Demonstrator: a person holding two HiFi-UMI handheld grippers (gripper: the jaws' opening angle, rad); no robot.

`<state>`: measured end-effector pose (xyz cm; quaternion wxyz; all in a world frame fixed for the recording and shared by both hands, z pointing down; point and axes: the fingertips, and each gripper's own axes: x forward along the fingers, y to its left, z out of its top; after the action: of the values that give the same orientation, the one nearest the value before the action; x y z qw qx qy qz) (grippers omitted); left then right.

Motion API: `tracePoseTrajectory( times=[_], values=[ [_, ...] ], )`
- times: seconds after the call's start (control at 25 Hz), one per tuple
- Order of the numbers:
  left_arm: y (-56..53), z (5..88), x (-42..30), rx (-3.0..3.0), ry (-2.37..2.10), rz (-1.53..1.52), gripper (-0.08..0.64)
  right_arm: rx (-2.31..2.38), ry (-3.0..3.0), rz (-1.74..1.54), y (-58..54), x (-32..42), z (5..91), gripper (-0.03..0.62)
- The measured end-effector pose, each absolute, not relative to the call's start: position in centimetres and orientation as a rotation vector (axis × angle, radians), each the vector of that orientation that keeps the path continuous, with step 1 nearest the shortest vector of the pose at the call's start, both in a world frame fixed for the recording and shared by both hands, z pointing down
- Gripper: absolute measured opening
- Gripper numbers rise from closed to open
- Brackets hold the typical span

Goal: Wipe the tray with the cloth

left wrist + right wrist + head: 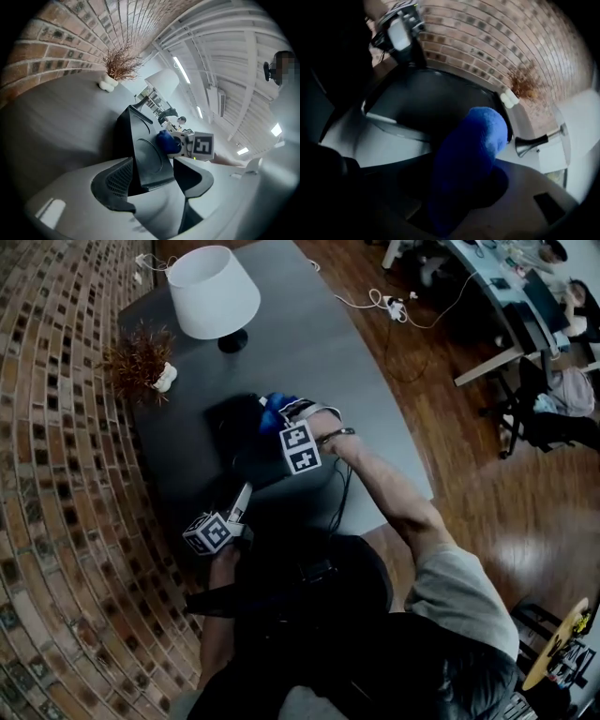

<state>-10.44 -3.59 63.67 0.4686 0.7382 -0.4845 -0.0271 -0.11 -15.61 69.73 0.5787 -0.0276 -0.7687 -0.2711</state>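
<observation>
Pinching a wad of blue cloth between its jaws, the right gripper points steeply down into the black tray. The cloth hangs over the tray's dark inside (whether it touches the surface I cannot tell). In the head view this gripper sits at frame centre, and the bare right forearm reaches up to it from the lower right. The left gripper lies nearly level, its jaws set wide and clamped on the tray's near rim. It enters from the lower left of centre in the head view, aimed up and right, with the left hand behind it. The tray rests on a grey table. A lamp and a dried plant stand at the upper left, beside the brick wall.
</observation>
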Motion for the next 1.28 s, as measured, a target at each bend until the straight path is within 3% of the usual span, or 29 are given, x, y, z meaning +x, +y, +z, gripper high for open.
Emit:
tracePoseTrajectory(
  times=[0.16, 0.52, 0.84, 1.28],
  values=[
    [-3.4, 63.9, -10.6, 1.807, -1.185, -0.055, 0.261, -0.048, -1.816, -0.617, -14.2, 1.4, 69.8, 0.187],
    [-3.1, 63.9, -10.1, 1.800, -1.189, -0.054, 0.262, 0.350, -1.971, -0.252, -27.2, -1.7, 69.1, 0.192],
    [-3.5, 63.7, -10.1, 1.809, -1.192, -0.053, 0.262, 0.141, -1.923, -0.370, -23.7, -3.1, 71.1, 0.195],
    [-3.4, 63.9, -10.3, 1.813, -1.193, -0.064, 0.261, -0.110, -1.920, -0.565, -15.3, 1.4, 71.1, 0.195]
  ],
)
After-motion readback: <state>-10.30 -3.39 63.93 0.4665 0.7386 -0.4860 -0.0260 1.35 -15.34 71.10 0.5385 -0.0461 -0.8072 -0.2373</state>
